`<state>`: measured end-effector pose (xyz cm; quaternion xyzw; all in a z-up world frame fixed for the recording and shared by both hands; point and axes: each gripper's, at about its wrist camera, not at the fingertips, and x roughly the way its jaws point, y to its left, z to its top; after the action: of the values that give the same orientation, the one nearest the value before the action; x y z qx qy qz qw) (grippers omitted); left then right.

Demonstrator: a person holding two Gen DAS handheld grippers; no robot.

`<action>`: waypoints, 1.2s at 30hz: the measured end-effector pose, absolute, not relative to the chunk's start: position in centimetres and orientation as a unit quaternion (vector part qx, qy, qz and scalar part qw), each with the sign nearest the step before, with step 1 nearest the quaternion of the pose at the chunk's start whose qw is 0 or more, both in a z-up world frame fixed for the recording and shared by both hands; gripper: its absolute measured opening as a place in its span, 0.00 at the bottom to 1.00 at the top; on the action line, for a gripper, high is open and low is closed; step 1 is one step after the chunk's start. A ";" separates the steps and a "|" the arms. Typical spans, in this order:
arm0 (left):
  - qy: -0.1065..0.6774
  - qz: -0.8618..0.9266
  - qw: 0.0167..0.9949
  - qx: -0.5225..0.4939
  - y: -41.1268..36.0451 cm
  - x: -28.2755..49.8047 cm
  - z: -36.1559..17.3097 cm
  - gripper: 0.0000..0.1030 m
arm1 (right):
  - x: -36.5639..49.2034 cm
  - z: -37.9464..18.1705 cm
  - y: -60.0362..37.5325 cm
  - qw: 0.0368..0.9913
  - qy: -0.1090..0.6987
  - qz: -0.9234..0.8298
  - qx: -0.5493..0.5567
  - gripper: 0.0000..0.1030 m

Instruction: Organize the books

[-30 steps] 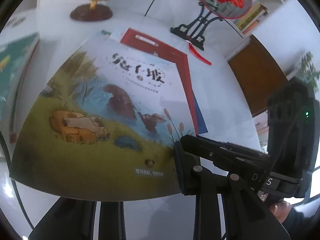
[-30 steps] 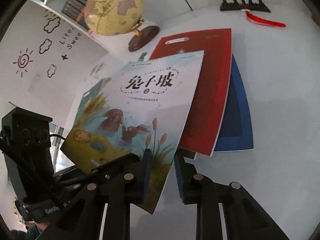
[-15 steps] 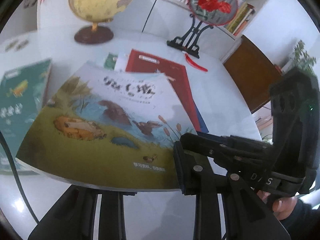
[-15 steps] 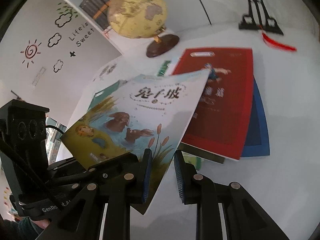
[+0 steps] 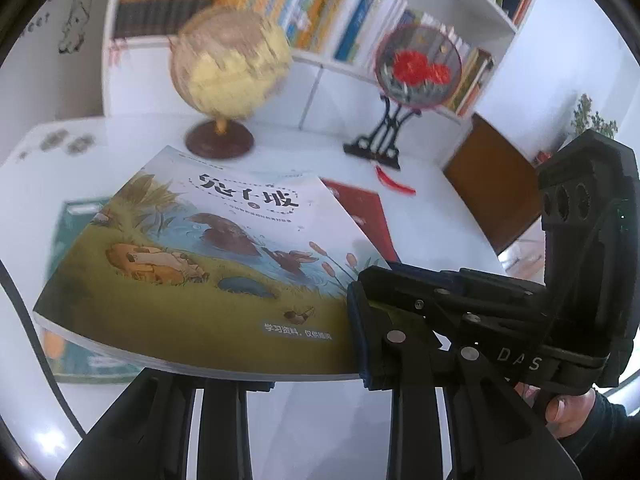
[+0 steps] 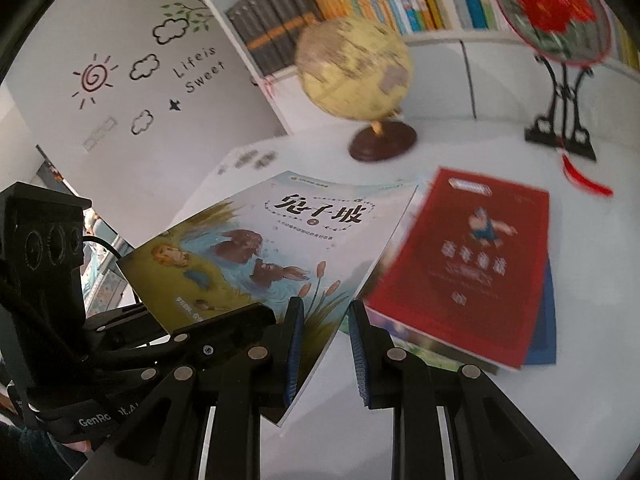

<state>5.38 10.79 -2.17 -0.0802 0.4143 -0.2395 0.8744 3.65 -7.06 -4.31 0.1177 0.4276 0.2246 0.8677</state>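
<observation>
Books: 1 illustrated paperback with rabbits on a pond-and-grass cover [image 5: 208,256], carried clear of the white round table [image 5: 320,412], level, held from 2 sides so it does not sag. Left gripper [image 5: 276,364] pinches its near edge; right gripper [image 6: 322,340] pinches the near right corner. Below, 1 green book [image 5: 76,364] at left, 1 red softcover [image 6: 472,264] over 1 blue one [image 6: 546,332] at right. Since 1 second ago: book raised, globe [image 5: 230,68] and bookshelf [image 5: 320,8] risen into view.
</observation>
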 end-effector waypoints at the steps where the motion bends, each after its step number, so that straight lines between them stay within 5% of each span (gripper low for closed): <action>1: 0.408 -0.235 0.878 -0.080 11.4 5.4 -1.7 0.25 | 3.8 -3.6 -6.3 0.870 0.421 0.230 0.118 0.21; 12: 0.387 -0.189 0.898 -0.087 20.5 7.3 -1.1 0.25 | 7.1 -1.8 3.1 0.869 0.395 0.277 0.113 0.21; 36: 0.464 -0.178 0.850 -0.176 25.1 11.3 -10.1 0.25 | 13.7 -10.7 8.2 0.817 0.494 0.263 0.141 0.22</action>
<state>11.31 25.07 -10.06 -0.1756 0.4641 -0.1782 0.8497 13.72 8.16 -10.67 0.1406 0.4945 0.2627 0.8165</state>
